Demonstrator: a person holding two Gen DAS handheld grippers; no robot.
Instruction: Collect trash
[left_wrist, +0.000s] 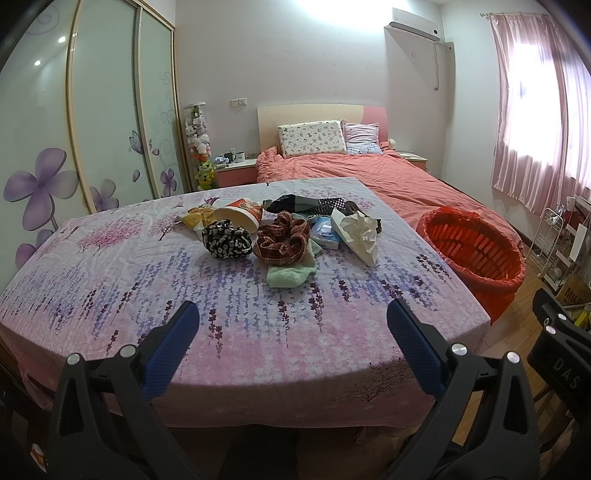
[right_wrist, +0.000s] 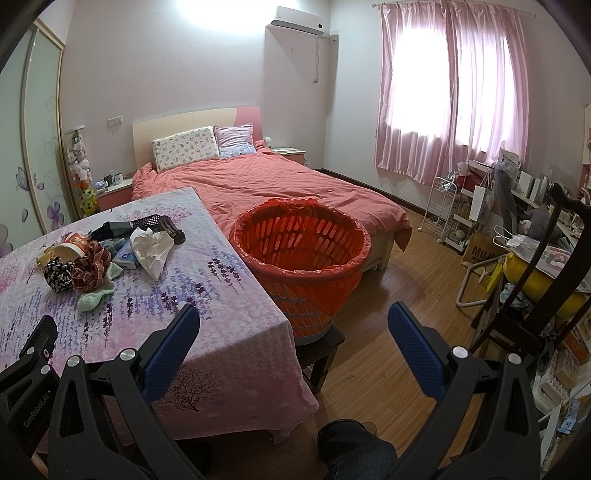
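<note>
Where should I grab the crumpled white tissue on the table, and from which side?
Take the crumpled white tissue by its raised, puffed top, coming from above with open jaws. That bunched part stands up, while the lower tail lies flat on the cloth. The right gripper is probably better, being nearer the bin.

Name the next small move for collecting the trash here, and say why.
Probably reach the right gripper toward the crumpled white tissue: both grippers are open and empty, the tissue lies at the pile's edge nearest the red-lined basket, and nothing lies on it.
</note>
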